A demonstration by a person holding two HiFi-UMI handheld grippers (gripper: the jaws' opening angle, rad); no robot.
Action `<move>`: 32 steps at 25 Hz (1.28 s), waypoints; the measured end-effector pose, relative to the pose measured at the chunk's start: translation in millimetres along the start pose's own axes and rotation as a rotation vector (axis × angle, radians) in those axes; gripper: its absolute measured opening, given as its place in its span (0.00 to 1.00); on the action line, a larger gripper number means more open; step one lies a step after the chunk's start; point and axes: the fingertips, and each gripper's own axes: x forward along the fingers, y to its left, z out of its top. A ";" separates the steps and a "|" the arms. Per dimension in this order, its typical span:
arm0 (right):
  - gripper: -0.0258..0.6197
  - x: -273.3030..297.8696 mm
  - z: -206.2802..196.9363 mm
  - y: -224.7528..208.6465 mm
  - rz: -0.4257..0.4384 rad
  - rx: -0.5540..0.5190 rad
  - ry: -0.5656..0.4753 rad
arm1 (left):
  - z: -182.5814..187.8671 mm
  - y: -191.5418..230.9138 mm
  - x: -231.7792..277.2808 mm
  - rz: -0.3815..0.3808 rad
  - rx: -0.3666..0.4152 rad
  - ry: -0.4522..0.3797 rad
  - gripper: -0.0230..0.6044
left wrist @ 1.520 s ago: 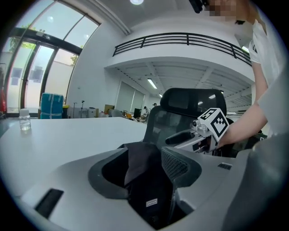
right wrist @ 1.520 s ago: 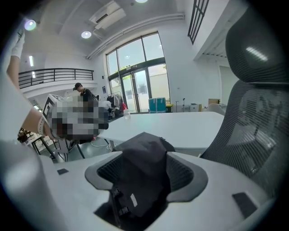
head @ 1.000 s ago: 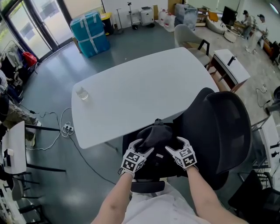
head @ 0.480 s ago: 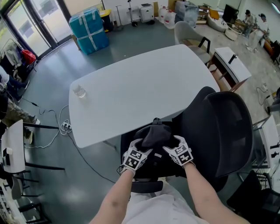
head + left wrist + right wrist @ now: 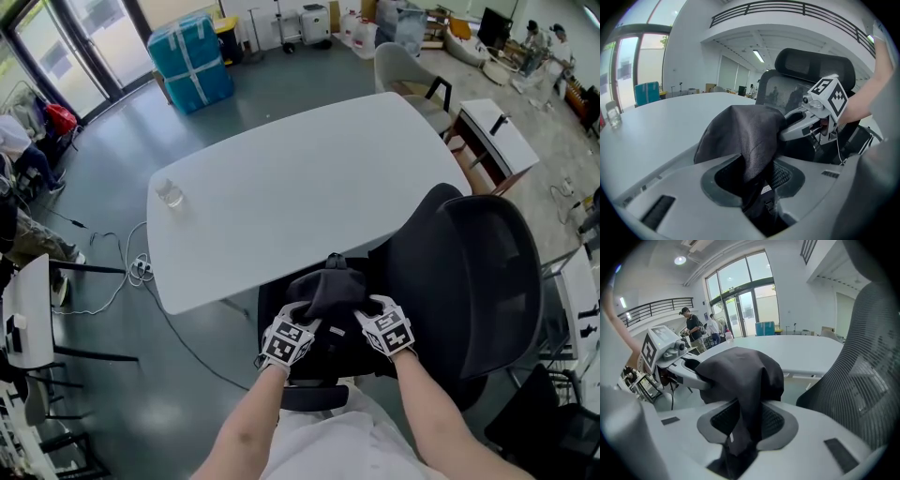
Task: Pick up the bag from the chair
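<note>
Okay, two-sided grab
Just closed: left tongs point(image 5: 303, 311) and right tongs point(image 5: 368, 307) pinch floppy black fabric bag point(image 5: 330, 286), so it should lift evenly.

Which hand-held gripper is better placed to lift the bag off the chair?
Right, narrowly. The right hand-held gripper and left hand-held gripper have just been closing on the bag; its fabric sits centred in the right jaws, off-centre in the left.

A white worktop point(image 5: 309, 187) spreads ahead, with a clear glass point(image 5: 171, 194) standing near its left edge. On the grey floor point(image 5: 103, 159) to its left lies a power strip point(image 5: 143, 274) with cables. A blue wrapped box point(image 5: 192, 61) stands far left, and a beige chair point(image 5: 401, 73) far right.
</note>
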 end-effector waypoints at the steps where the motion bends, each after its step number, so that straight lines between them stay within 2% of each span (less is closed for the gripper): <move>1: 0.22 -1.4 0.3 2.5 0.005 -0.004 -0.001 | -0.2 -1.0 -1.0 0.001 -0.003 -0.002 0.27; 6: 0.12 -9.8 0.3 20.8 0.013 -0.020 -0.018 | -3.6 -7.9 -10.4 0.000 -0.011 0.002 0.19; 11: 0.09 -20.9 2.4 39.0 0.035 -0.040 -0.023 | -6.8 -16.4 -25.8 -0.020 0.005 0.006 0.13; 20: 0.09 -49.8 20.7 61.0 0.054 -0.065 -0.066 | 0.9 -35.6 -61.4 -0.029 0.008 -0.040 0.10; 26: 0.09 -77.2 47.1 74.8 0.095 -0.088 -0.134 | 20.4 -48.7 -94.5 -0.027 0.015 -0.103 0.09; 32: 0.09 -111.9 87.1 93.5 0.127 -0.103 -0.249 | 54.2 -57.5 -140.7 -0.017 0.071 -0.203 0.08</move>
